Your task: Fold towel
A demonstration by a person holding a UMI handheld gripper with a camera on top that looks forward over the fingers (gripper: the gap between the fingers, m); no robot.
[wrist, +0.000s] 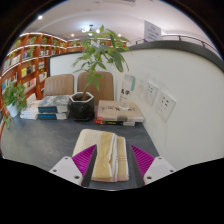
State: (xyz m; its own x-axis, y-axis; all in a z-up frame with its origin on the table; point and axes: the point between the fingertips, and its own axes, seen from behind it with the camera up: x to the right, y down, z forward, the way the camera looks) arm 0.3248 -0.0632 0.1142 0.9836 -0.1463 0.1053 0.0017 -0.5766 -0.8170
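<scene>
Towel (105, 155), cream and folded into a thick bundle, lies on a dark table (40, 140) between the gripper (113, 160) fingers.

The magenta pads (84, 158) flank the towel's sides, spread wide; whether they press on it cannot be told. Beyond stand a potted plant (95, 70), stacked books (120, 117), two chairs (80, 85) and bookshelves (30, 60).

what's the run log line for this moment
task: fold towel | gripper: open, towel lies between its fingers | towel: folded, flat on grey table | beyond: potted plant
</scene>
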